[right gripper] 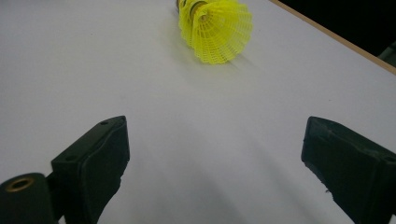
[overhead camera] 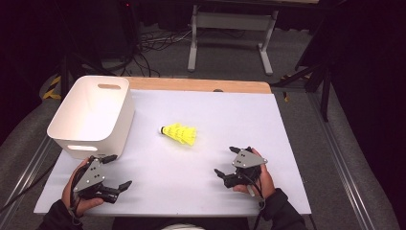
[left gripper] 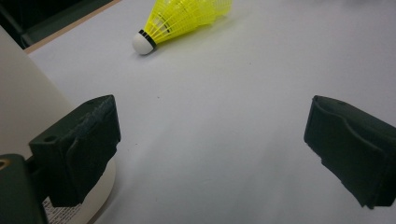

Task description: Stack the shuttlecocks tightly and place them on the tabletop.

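Shuttlecock [overhead camera: 179, 133], yellow, lying on its side mid-table, long axis left-right, white cork end pointing left toward bin, skirt to right | bin [overhead camera: 91, 115], white, far left | left gripper [overhead camera: 116, 172], jaws spread, holding nothing, near bin | right gripper [overhead camera: 226, 161], jaws spread, holding nothing

A table [overhead camera: 249, 103] with a pale grey-white top and a strip of bare wood [overhead camera: 201, 85] along its far edge stands in a dark room. The floor [overhead camera: 230, 60] is grey. Beyond the table, a white metal frame [overhead camera: 194, 45] with two legs stands on it, and black cables [overhead camera: 153, 43] lie tangled to its left. Yellow-and-black tape [overhead camera: 51, 91] marks the floor at the far left. Metal rails [overhead camera: 342, 167] run along both sides of the table. The surroundings fall into black shadow.
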Tool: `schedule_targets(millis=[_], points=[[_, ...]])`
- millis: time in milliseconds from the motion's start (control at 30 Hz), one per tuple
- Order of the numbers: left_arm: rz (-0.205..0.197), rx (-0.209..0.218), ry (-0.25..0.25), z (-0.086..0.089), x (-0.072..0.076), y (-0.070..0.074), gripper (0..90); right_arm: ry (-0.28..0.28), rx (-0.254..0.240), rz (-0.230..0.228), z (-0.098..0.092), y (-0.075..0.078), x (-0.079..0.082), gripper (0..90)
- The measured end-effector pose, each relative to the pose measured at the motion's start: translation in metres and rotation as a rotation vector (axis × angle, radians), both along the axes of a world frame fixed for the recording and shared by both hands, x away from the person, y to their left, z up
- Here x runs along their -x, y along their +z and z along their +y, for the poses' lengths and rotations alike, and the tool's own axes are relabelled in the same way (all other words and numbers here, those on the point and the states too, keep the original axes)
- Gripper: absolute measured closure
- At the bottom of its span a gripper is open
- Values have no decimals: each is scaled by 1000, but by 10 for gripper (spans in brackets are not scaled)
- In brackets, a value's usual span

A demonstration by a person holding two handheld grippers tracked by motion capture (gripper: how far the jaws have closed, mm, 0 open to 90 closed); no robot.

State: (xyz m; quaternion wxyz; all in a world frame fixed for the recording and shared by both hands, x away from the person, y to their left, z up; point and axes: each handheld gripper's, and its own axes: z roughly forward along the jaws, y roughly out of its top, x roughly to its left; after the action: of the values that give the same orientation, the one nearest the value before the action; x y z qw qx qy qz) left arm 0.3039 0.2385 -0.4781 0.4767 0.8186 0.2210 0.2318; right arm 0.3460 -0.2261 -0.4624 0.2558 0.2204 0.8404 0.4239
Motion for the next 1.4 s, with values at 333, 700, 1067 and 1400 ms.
schedule_targets(millis=[333, 700, 1067, 1400], points=[[-18, 6, 6, 2, 4, 2, 44, 16, -23, -6, 7, 1, -1, 109], [-21, 10, -6, 4, 5, 2, 41, 13, -28, -5, 15, 5, 0, 115], [-25, 5, -3, 5, 5, 2, 42, 20, -28, -9, 25, 8, -4, 116], [-17, 2, -15, 5, 2, 1, 42, 18, -19, 4, 28, 7, -8, 123]])
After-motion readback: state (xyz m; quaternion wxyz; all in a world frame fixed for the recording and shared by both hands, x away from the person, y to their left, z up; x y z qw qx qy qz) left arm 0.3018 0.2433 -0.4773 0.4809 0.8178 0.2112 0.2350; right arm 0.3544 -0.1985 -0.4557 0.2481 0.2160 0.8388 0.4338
